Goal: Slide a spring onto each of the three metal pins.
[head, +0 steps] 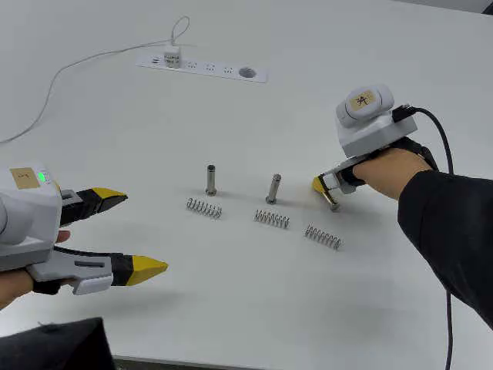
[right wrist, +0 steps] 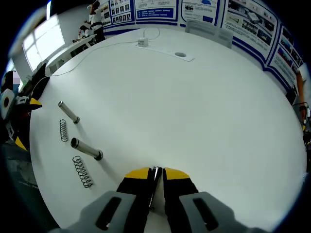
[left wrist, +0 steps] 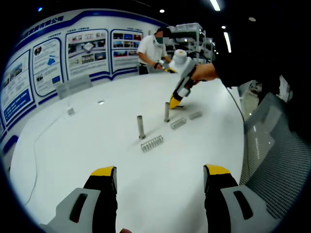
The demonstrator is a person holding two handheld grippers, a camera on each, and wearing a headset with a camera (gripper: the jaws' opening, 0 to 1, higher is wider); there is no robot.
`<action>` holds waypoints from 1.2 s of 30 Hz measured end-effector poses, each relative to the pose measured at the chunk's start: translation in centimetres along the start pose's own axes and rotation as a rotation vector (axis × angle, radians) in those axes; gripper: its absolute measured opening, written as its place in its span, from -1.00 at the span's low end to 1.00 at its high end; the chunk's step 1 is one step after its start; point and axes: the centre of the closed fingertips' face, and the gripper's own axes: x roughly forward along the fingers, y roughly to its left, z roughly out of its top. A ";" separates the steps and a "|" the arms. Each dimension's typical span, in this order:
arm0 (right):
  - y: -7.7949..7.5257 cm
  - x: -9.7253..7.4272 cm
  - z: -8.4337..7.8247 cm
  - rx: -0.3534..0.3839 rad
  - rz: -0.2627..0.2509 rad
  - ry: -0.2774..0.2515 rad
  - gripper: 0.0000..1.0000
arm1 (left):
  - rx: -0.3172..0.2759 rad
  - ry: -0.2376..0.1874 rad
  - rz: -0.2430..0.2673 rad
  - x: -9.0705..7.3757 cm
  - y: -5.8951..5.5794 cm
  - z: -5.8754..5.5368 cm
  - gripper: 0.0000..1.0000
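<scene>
Two metal pins stand upright on the white table, the left pin [head: 210,179] [left wrist: 141,127] [right wrist: 69,112] and the middle pin [head: 273,188] [left wrist: 166,111] [right wrist: 87,149]. A third pin [head: 331,201] [right wrist: 155,175] is tilted against the table, and my right gripper [head: 322,185] [right wrist: 156,174] [left wrist: 174,103] is shut on it. Three springs lie flat in front of the pins: left [head: 204,207] [left wrist: 152,142], middle [head: 272,219] [left wrist: 178,123] and right [head: 322,237] [left wrist: 195,115]. My left gripper [head: 132,231] [left wrist: 160,177] hangs open at the near left, holding nothing.
A white power strip [head: 202,67] with a plugged-in adapter and cable lies at the far side of the table. The table's front edge [head: 231,362] runs close below the left gripper. A person [left wrist: 150,48] stands at the far end of the room.
</scene>
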 end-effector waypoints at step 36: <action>0.4 -2.0 0.5 -0.033 -0.019 -0.062 -0.82 | 0.004 -0.015 0.009 0.1 0.6 0.7 0.45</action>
